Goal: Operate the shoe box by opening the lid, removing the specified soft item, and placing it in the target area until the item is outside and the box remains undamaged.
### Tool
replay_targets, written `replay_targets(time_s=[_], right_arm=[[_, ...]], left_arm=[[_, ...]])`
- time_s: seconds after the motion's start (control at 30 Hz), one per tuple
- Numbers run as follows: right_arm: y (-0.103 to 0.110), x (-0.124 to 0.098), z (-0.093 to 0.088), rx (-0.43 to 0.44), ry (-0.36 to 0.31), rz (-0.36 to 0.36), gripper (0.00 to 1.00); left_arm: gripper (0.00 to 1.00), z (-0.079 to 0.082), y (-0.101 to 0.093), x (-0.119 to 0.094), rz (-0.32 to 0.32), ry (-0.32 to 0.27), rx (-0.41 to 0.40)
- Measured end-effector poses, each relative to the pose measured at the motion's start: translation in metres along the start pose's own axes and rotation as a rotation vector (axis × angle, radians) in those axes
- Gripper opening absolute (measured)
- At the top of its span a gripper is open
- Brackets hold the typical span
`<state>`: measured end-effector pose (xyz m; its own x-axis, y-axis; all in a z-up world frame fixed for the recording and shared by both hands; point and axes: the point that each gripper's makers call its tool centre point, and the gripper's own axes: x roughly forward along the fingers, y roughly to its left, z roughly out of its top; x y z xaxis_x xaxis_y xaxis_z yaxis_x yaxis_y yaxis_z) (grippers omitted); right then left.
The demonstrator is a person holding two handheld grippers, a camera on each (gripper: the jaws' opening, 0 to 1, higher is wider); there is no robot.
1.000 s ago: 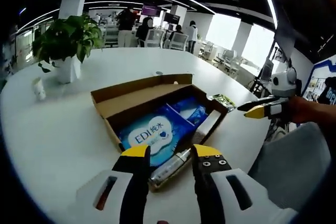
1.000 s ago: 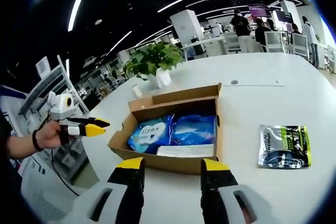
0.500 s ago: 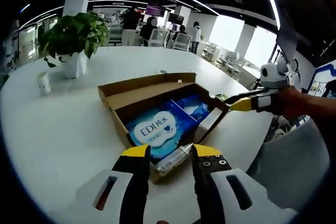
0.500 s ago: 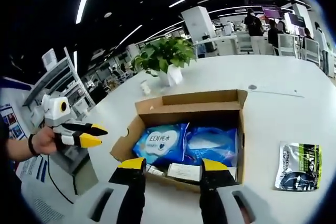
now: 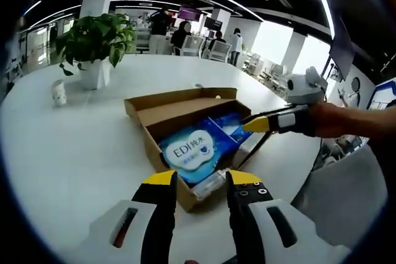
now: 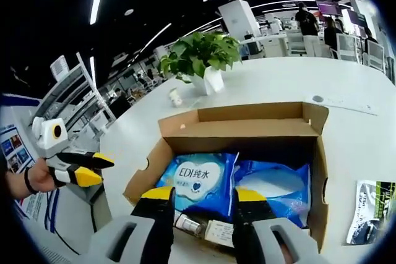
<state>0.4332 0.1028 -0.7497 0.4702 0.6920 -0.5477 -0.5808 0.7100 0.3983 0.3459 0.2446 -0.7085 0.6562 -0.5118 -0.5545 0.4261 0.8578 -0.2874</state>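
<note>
Right gripper view looks down into the open shoe box (image 6: 185, 131) on the white worktop (image 6: 281, 81): a blue wipes pack (image 6: 197, 180), a second blue pack (image 6: 272, 190) and a small bottle (image 6: 201, 227) lie inside. Right gripper (image 6: 203, 195) hangs over the box's near wall, jaws parted and empty. Left gripper (image 5: 200, 178) is likewise parted, empty. A foil pouch (image 6: 369, 209) lies beside the box, with bare worktop around it.
</note>
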Motion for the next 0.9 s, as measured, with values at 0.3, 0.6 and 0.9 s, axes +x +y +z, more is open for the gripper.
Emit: replay_targets(time_s=[0.3, 0.6, 0.9], right_arm=[[-0.005, 0.021, -0.005, 0.019, 0.027, -0.002, 0.31], [-0.010, 0.033, -0.011, 0.038, 0.049, 0.000, 0.30], [-0.011, 0.043, -0.016, 0.047, 0.073, 0.013, 0.29]], left_arm=[[0.31, -0.003, 0.002, -0.006, 0.014, 0.004, -0.014], [0.31, -0.005, 0.007, -0.011, 0.027, 0.006, -0.025], [0.31, -0.009, 0.011, -0.013, 0.033, 0.016, -0.037]])
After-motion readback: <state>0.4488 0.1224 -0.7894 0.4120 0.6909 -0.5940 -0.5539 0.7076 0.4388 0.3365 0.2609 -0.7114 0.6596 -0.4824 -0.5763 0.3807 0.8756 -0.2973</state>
